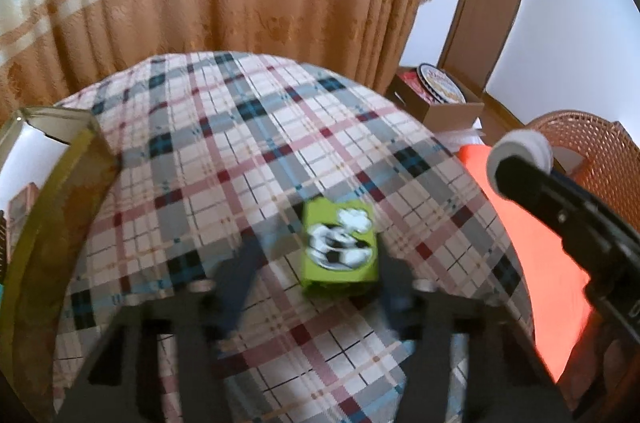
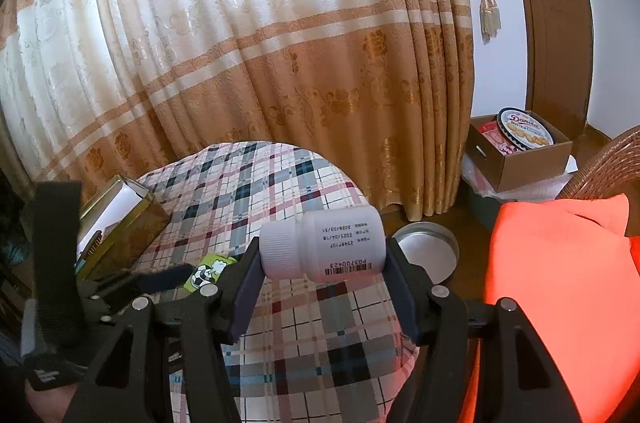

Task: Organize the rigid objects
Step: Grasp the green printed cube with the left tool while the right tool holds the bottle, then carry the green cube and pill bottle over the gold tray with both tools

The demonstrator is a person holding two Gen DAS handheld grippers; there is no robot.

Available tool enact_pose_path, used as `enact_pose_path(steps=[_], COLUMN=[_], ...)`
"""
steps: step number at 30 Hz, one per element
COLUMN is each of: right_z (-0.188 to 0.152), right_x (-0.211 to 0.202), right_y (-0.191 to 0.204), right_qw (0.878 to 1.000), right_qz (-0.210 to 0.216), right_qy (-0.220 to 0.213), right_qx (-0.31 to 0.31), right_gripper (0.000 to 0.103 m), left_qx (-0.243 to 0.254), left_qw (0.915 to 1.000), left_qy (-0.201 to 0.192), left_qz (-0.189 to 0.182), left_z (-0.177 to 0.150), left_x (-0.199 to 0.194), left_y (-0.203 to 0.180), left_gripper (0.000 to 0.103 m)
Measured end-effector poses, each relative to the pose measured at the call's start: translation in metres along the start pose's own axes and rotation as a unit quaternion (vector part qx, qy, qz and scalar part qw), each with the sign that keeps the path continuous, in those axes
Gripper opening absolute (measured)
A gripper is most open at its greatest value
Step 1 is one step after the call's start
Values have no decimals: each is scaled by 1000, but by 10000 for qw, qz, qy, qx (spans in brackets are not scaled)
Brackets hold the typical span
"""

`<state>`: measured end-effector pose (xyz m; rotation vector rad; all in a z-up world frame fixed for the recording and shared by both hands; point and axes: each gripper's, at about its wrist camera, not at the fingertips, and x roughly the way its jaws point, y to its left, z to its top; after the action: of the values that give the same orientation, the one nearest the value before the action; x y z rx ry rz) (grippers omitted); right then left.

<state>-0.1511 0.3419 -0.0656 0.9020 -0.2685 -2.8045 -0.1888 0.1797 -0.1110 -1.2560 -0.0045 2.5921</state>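
Observation:
A green box with a black-and-white cartoon figure [image 1: 340,247] lies on the plaid tablecloth [image 1: 224,159]. My left gripper [image 1: 320,263] is open, its blurred fingers on either side of the box, the right finger close to it. My right gripper [image 2: 320,263] is shut on a white pill bottle [image 2: 324,247], held sideways above the table's right side. The bottle's end [image 1: 520,151] and the right gripper show at the right of the left wrist view. The green box [image 2: 208,271] and the left gripper [image 2: 160,279] show low left in the right wrist view.
An open gold tin box [image 1: 60,191] stands at the table's left edge, also in the right wrist view [image 2: 128,223]. An orange cushion [image 2: 560,295] lies on a wicker chair at right. A round metal lid [image 2: 428,251] sits on the floor. A cardboard box with a cookie tin [image 2: 524,143] stands by the curtain.

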Motion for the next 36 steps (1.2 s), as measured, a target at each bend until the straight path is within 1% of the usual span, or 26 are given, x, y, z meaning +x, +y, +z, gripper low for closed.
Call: enact_pose_path(steps=[1, 2, 4, 11, 14, 17, 24, 30, 36], right_z=[0, 0, -1, 2, 5, 7, 2, 0, 0], right_x=[0, 1, 4, 14, 18, 22, 35, 37, 36], right_y=[0, 1, 4, 33, 43, 57, 82, 89, 90], right_qw=[10000, 10000, 9999, 9993, 9988, 9982, 9969, 9966, 9968], right_qz=[14, 46, 124, 348, 451, 505, 594, 577, 598], right_qy=[1, 8, 25, 61, 74, 107, 196, 201, 161], right_qx=[10, 28, 53, -152, -181, -289, -484, -560, -515], right_gripper=[60, 60, 60, 60, 60, 60, 60, 60, 60], left_qx=[40, 55, 30, 68, -16, 7, -145, -364, -400], left_qw=[10000, 10000, 10000, 9996, 9995, 9986, 9973, 9963, 9945], left_qy=[-38, -25, -8, -178, -200, -278, -404, -512, -702], left_qz=[30, -6, -60, 225, 255, 456, 599, 581, 662], left_z=[-1, -1, -3, -14, -22, -28, -37, -40, -42], left_x=[-1, -2, -4, -25, -32, -37, -47, -56, -67], left_y=[-1, 0, 3, 22, 33, 41, 61, 75, 78], left_gripper=[31, 30, 30, 30, 30, 30, 30, 30, 30])
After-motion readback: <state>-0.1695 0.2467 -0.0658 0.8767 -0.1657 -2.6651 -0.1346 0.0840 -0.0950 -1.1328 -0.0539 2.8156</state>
